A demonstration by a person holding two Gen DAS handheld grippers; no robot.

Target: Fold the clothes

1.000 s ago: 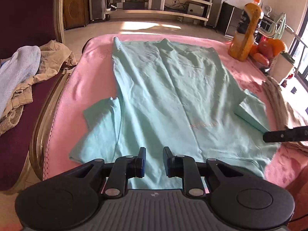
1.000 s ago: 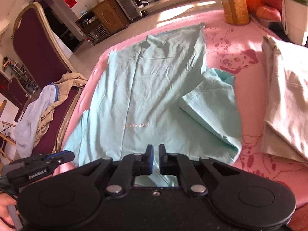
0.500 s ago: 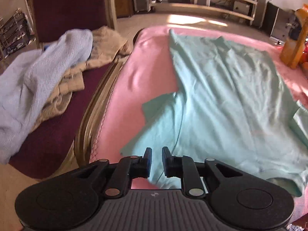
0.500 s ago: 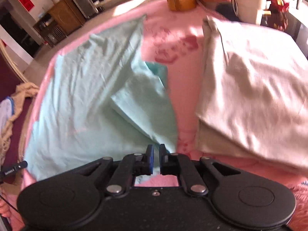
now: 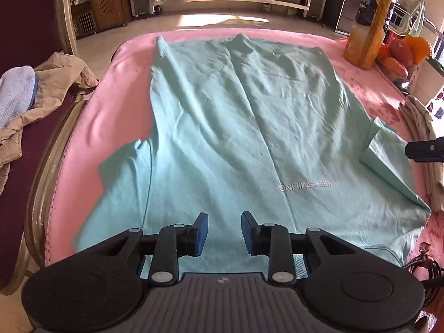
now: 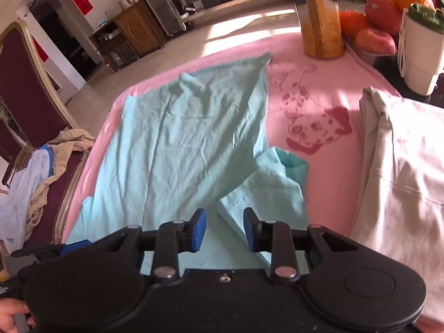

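Note:
A mint-green T-shirt (image 5: 249,138) lies spread front up on the pink blanket (image 5: 105,116), collar end nearest me, white lettering on its chest. Its right sleeve (image 6: 266,194) is folded over onto the body. My left gripper (image 5: 224,229) hovers over the near left part of the shirt, its jaws opening with nothing between them. My right gripper (image 6: 224,229) hangs over the folded sleeve's near edge, jaws also opening and empty. The right gripper's fingertip (image 5: 424,151) shows at the right edge of the left wrist view.
A folded beige garment (image 6: 402,172) lies on the blanket to the right. A juice bottle (image 5: 369,22), fruit (image 5: 405,52) and a white container (image 6: 419,52) stand at the far right. A maroon chair (image 5: 25,127) on the left holds a blue and a tan garment (image 5: 50,83).
Both grippers' jaws have widened from nearly closed. The left view swung out to the left shirt edge and back toward the middle. The right view swung toward the beige garment and back over the sleeve.

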